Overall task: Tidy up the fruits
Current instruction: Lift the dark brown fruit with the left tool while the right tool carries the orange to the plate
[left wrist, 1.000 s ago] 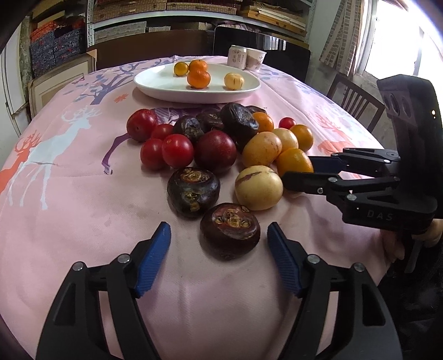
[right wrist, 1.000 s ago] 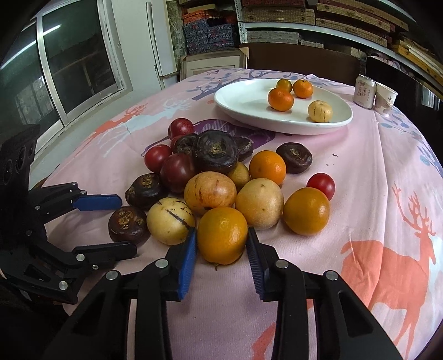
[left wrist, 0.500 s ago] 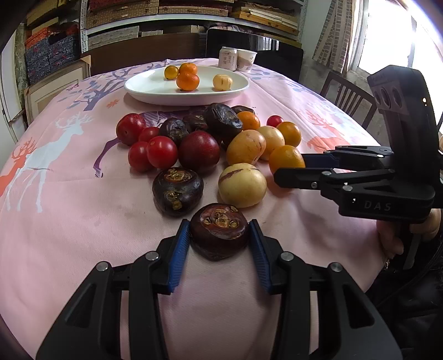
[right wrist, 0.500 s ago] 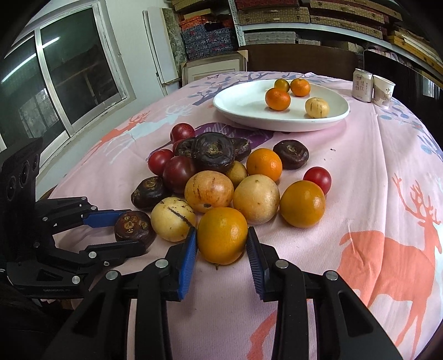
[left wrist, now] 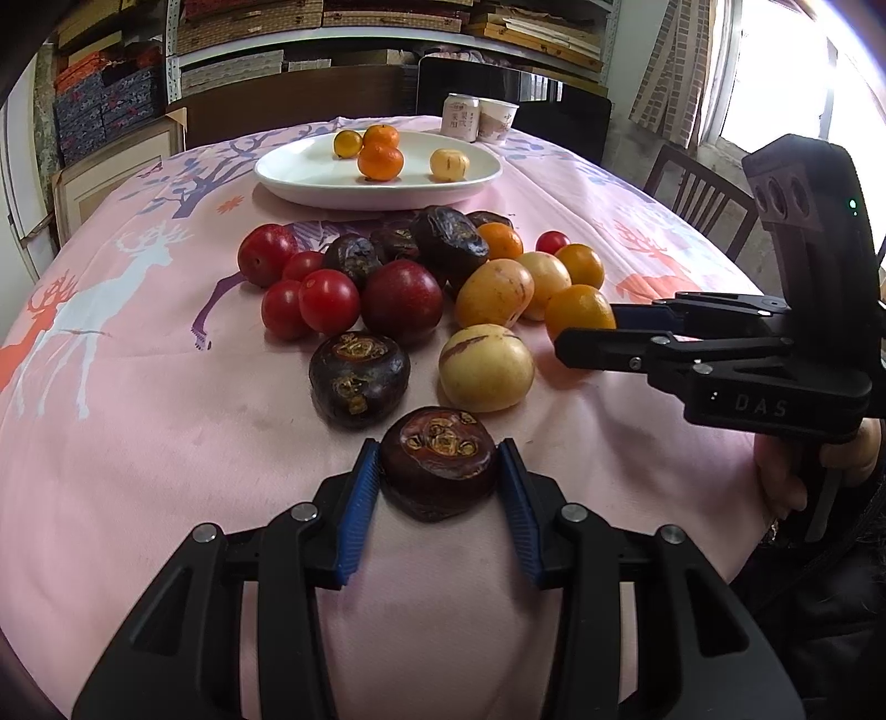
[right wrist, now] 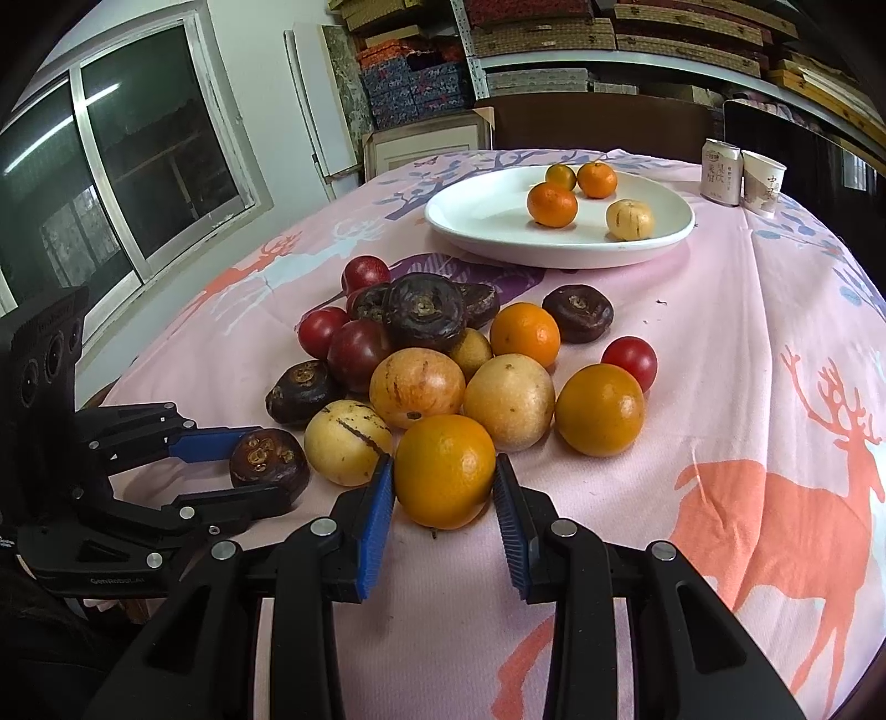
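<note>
Sitting between left gripper [left wrist: 438, 487] pads: dark fruit [left wrist: 438, 461]

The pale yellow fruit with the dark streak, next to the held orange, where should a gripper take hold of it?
Grip the yellow fruit across its widest middle, coming from above. It is round and smooth, and the orange and other fruit press against its sides, so a low side approach looks blocked.

Domestic dining room doubling as storage. Round table under a pink deer-print cloth [right wrist: 775, 343], wooden dining chair [left wrist: 703, 188] alongside, sliding window [right wrist: 127, 166] at one wall; metal shelving [left wrist: 387, 22] behind stacked with flat patterned boxes [right wrist: 410, 88] and woven cases.
</note>
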Demonstrator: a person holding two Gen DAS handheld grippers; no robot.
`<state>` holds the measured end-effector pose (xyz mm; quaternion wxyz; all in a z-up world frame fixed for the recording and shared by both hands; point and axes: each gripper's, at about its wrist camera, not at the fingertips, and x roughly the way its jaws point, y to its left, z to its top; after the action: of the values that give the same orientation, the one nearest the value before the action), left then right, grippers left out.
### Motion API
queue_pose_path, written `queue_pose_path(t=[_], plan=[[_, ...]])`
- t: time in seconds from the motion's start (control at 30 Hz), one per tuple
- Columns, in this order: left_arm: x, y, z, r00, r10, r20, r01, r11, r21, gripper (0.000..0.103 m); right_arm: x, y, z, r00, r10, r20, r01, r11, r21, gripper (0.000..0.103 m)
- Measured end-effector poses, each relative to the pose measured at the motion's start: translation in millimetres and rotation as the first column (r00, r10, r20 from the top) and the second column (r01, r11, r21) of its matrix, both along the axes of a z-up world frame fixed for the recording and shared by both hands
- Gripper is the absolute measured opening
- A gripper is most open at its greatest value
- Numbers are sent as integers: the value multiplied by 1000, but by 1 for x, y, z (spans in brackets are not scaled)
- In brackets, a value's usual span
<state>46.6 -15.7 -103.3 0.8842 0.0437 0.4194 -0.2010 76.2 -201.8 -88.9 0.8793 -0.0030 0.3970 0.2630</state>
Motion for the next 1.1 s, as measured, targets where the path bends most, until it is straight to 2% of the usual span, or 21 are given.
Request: queue_pose_path(t=[0.47, 0.6, 0.77, 0.93, 1.1], plan=[[0, 16, 6, 999, 33, 8, -32, 998, -51, 42, -2, -20, 1, 999, -48, -5, 48, 998, 33, 36], [1, 21, 12, 999, 47, 25, -45, 997, -64, 42, -3, -33, 7, 995, -95, 25, 95, 995, 21, 36], [7, 27, 28, 996, 61, 69, -55, 996, -74, 42, -1, -52, 29, 985, -147, 86, 145, 989, 30, 36], [34, 32, 58, 990, 67, 126, -55, 994, -92, 42, 16, -61, 59, 964, -207, 168, 199, 978, 66, 36], [93, 22, 84, 983, 65, 169, -45, 992, -116, 42, 59, -44, 74, 948, -233, 219, 224, 972, 65, 36]])
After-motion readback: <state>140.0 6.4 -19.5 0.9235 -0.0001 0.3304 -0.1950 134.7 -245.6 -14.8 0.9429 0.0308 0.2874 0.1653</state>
